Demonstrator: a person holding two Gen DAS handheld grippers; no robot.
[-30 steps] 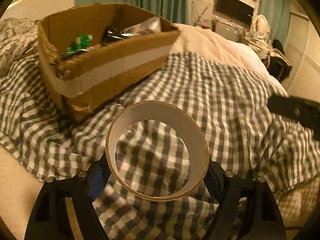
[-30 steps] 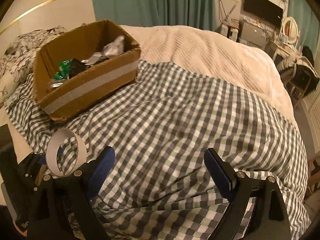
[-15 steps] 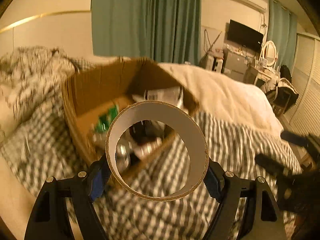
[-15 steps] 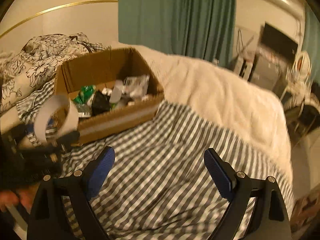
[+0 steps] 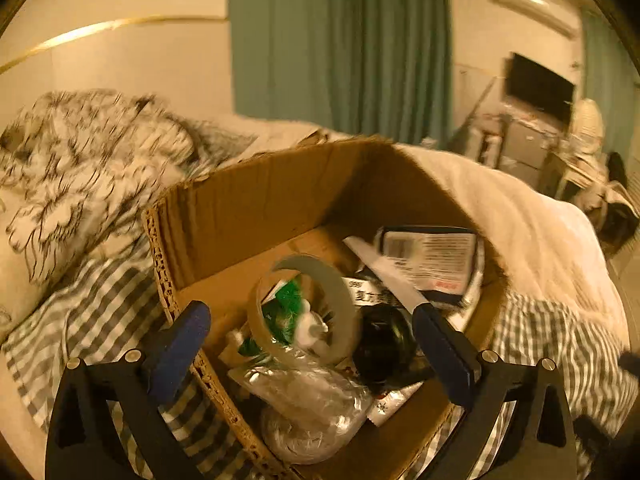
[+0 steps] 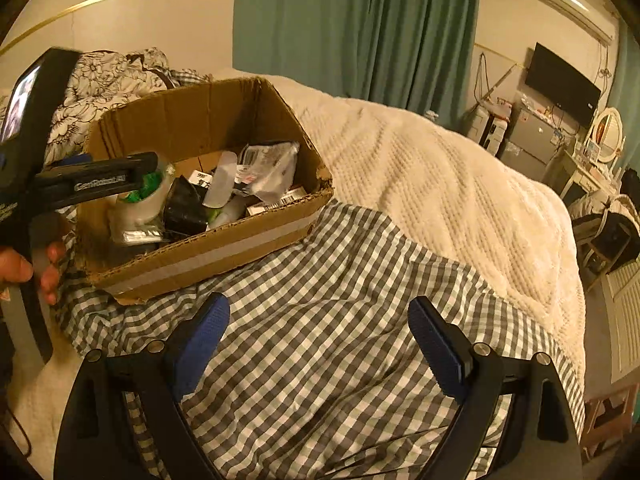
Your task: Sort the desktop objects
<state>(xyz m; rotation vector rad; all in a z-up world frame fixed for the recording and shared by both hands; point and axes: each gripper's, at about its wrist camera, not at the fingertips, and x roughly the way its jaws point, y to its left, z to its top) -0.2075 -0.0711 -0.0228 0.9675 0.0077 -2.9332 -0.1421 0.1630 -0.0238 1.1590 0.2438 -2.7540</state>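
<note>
My left gripper wide, empty, over the cardboard box; tape roll lies inside atop the clutter. Right gripper wide over the checked bedspread. Best withdraw straight up, clear of the box rim.

my right gripper hangs wide apart over the checked cloth, nothing between the blue pads. over left, the left gripper reaches above the cardboard box, tape roll lying inside among packets. white blanket beyond.
</note>
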